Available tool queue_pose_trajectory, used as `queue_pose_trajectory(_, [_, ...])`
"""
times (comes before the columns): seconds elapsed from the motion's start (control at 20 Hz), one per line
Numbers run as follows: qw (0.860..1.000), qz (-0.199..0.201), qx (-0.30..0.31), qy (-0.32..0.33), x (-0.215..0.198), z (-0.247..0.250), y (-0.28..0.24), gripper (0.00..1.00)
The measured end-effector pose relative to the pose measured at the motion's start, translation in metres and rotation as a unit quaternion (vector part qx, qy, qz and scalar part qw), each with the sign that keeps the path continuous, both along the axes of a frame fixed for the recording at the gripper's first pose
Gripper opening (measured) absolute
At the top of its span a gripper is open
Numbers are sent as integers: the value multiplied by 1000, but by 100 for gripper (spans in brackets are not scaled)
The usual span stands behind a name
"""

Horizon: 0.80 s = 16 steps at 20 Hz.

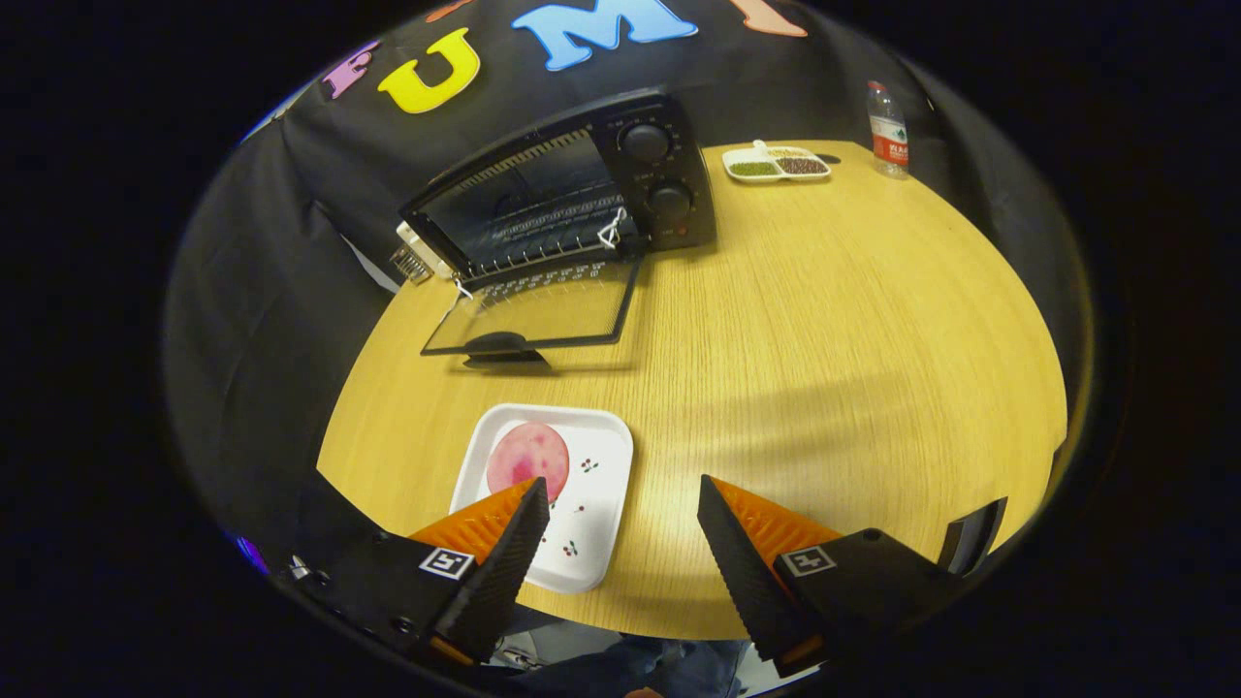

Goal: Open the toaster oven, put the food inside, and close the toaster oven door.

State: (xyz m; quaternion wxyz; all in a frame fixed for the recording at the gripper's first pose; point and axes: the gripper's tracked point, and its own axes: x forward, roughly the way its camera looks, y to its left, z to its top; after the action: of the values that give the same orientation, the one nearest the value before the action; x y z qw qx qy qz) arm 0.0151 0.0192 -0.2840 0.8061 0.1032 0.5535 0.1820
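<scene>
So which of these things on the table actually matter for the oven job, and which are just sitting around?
Part of the job:
toaster oven, door already down
pink round food on the white plate
gripper, open, above the plate's near end

Just lying about:
divided dish of beans
water bottle

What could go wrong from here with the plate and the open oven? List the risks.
1. The gripper is open, with the white plate under its left finger rather than between both; closing now would likely miss the rim.
2. The pink food slice lies loose on the flat plate, so a tilted lift might slide it off.
3. The toaster oven door hangs down flat just beyond the plate; a low carry could knock it.
</scene>
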Motion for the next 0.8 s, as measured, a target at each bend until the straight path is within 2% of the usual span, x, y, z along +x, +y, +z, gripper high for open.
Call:
queue_pose_trajectory(0.15, [998, 12, 25, 56, -12, -10, 15, 99])
queue_pose_trajectory(0.3, [996, 10, 41, 78, -8, -14, 26, 99])
queue_pose_trajectory(0.5, [993, 2, 33, 114, -9, -23, 26, 83])
queue_pose_trajectory(0.65, [992, 7, 24, 127, -15, -27, 23, 39])
queue_pose_trajectory(0.7, [992, 6, 21, 128, -14, -29, 21, 35])
queue_pose_trajectory(0.8, [991, -5, 18, 133, -14, -29, 17, 19])
